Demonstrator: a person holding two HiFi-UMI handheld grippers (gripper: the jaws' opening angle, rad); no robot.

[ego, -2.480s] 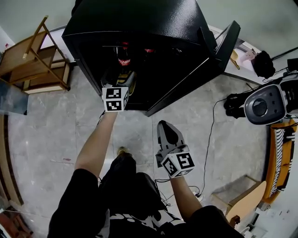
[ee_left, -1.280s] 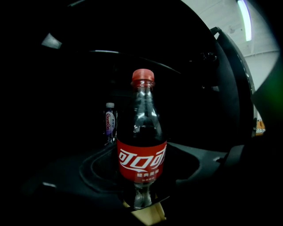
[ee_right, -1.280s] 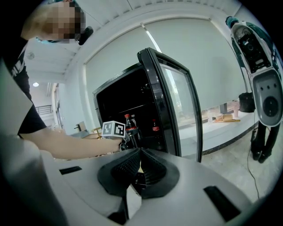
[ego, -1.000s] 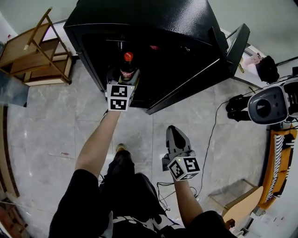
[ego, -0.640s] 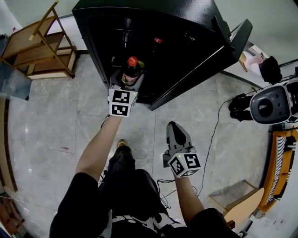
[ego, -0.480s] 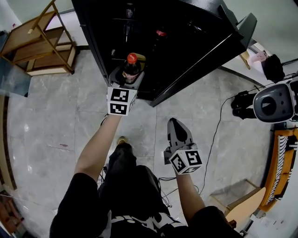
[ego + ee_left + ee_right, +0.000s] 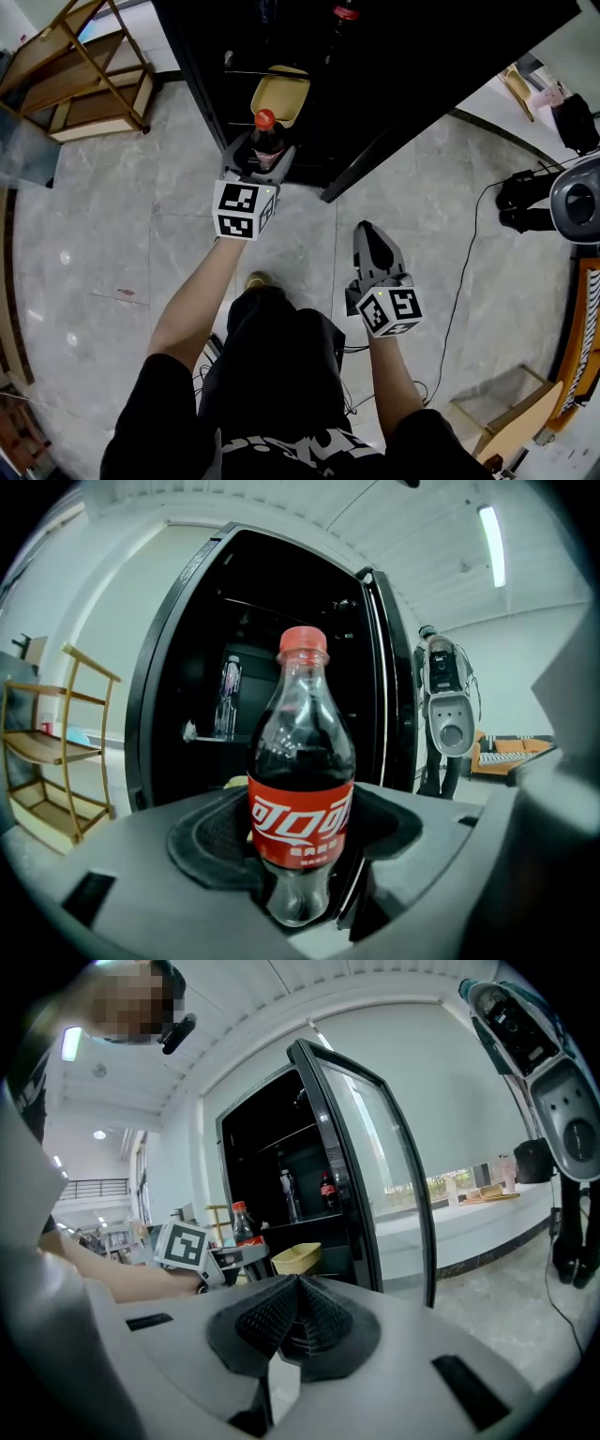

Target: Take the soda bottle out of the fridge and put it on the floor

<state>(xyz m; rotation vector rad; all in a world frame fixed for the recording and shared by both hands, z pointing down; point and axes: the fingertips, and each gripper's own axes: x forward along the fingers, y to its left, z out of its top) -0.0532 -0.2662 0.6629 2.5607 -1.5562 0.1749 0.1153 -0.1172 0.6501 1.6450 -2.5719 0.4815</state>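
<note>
Left gripper view: the soda bottle (image 7: 302, 789), dark cola with a red cap and red label, stands upright between the jaws of the left gripper (image 7: 298, 869). The pads clamp it at the label and just below. Its base hangs under them with nothing beneath it. The bottle is out of the fridge (image 7: 272, 658), whose dark open cabinet lies straight ahead of the claw.

In the head view, a yellow tub (image 7: 281, 94) sits on a shelf just past the claw's tips. Grey floor tiles (image 7: 112, 216) lie below the claw, and the person's foot (image 7: 253, 279) is behind it. The right gripper (image 7: 373, 246) hangs well off to the left claw's right. Its jaws are pressed together on nothing, and it faces the glass door (image 7: 375, 1176).

The step in hand appears to be lowering the bottle to the floor. It would go best by bringing the claw straight down with the bottle vertical, onto bare tile ahead of the foot and short of the cabinet's bottom edge. The round, smooth plastic could pivot in the pads, so the descent should be steady. The jaws should part only once the base sits flat. The claw should then draw straight back, so a pad does not catch the label and tip the bottle.
</note>
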